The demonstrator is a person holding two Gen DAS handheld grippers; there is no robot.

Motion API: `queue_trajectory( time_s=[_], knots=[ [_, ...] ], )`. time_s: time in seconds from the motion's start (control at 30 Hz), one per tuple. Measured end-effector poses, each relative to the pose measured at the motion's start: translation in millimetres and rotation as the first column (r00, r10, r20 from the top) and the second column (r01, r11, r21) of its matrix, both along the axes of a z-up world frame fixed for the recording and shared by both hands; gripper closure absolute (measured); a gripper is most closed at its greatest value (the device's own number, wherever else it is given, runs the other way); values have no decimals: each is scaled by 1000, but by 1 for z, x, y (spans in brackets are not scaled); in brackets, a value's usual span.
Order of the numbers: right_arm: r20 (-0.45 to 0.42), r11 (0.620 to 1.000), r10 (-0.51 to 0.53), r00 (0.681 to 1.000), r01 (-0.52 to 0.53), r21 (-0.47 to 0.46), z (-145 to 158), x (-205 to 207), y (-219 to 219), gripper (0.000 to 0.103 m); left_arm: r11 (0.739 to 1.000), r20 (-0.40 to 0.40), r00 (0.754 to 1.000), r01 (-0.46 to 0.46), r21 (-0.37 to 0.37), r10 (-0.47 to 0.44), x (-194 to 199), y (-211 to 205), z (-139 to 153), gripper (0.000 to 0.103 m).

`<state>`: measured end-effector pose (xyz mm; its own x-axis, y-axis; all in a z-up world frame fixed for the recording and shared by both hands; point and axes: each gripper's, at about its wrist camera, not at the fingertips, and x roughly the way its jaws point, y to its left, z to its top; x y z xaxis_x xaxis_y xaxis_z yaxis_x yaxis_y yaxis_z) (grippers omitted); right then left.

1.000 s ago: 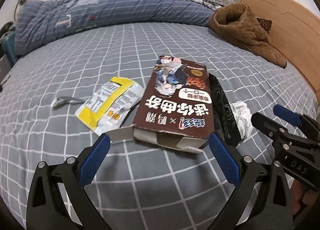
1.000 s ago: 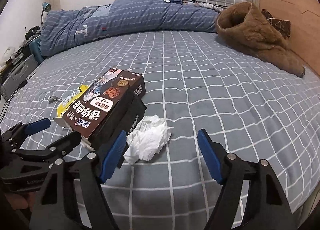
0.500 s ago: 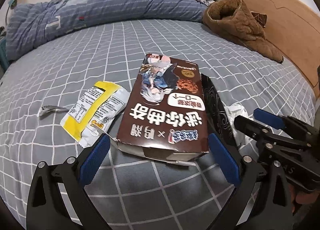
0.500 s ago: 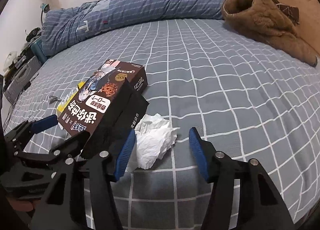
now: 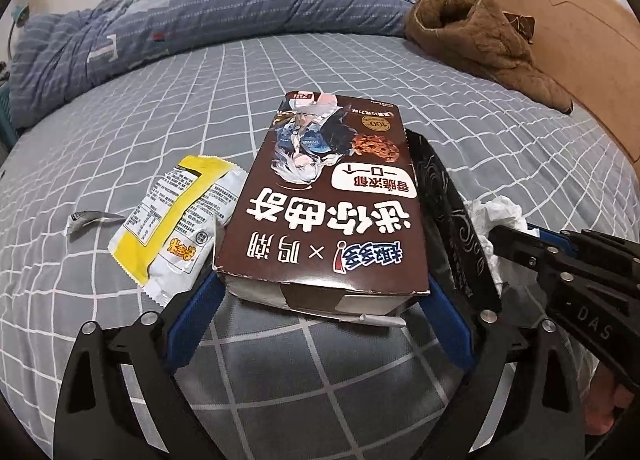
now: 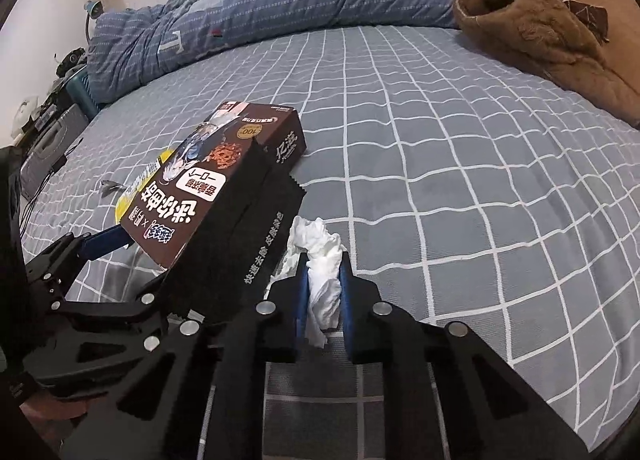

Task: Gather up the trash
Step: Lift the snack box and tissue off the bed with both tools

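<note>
Picking up trash from the bed [image 5: 360, 71] is the job, and two pieces are being taken at once. Far to the left a small torn scrap [image 5: 86, 217] lies flat, and next to it a yellow and white snack wrapper [image 5: 176, 227] lies touching the box's left edge.

The left tool [image 5: 320, 296] is placed around the near end of the brown cookie box [image 5: 324, 203]. Its jaws are closing, with the box between them, but the blue pads do not seem to be pressing on it yet. To do this well, the pads should be set square on the two long sides and closed gently, so the thin card is not crushed. The open end flap should be watched, as it may slip.

The box lies flat with its long side running away from the left tool toward the pillows. Its open end is pointed at the tool. A black packet [image 5: 452, 227] leans along its right side.

At the right, the right tool [image 6: 323, 292] is clenched on the crumpled white tissue [image 6: 320, 260], which sits just beside the black packet. The tissue is soft, so it can be lifted straight up. Its loose tip sticks out past the pads.
</note>
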<state>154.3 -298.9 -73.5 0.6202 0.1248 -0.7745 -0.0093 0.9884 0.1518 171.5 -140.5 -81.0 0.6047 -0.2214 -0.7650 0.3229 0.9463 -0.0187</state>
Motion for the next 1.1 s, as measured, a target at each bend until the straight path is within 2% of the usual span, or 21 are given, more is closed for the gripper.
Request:
queue_trajectory(
  time_s=[0.5,1.1],
  knots=[
    [46,997,-27,999,30,-65,13,-7,-2,90,1000,20,1000,-14,9,14,-13,1,3,15],
    [78,987,-13,997,25,-161,22,-23,14,90,995,70,993,-96,-14,97,-38,30,32,15]
  ],
)
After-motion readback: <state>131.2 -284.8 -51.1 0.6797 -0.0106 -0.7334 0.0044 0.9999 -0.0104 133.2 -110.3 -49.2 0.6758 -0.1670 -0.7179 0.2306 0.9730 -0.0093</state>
